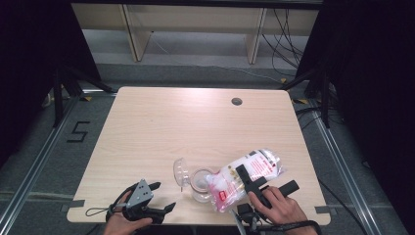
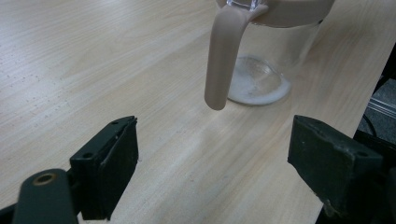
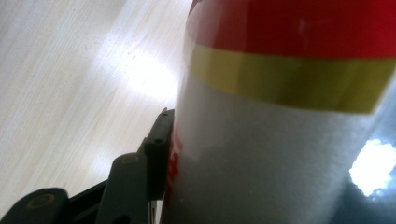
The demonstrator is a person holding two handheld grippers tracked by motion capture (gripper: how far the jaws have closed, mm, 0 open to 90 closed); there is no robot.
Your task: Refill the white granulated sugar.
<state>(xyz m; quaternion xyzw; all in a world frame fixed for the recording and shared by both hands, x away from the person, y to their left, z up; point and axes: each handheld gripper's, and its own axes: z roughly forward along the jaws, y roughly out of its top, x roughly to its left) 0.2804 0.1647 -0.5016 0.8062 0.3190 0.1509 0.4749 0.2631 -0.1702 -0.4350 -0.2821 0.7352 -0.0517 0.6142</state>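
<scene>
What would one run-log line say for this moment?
right tongs: shut on bag of white powder, tilted over clear jar | left tongs: open, empty, beside jar | jar: some powder inside

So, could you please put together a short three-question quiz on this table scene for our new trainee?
1. True or false: the right gripper is clamped on the bag of white powder.
2. Which end of the bag points toward the clear jar: A) the lower end, B) the raised end?
3. Fill in: the left gripper holds ____ between its open jaws.

Key:
1. True; a jaw presses on the bag's side in the right gripper view.
2. A; the bag tilts down over the jar's mouth.
3. Nothing; it rests at the table edge, apart from the jar.
</scene>
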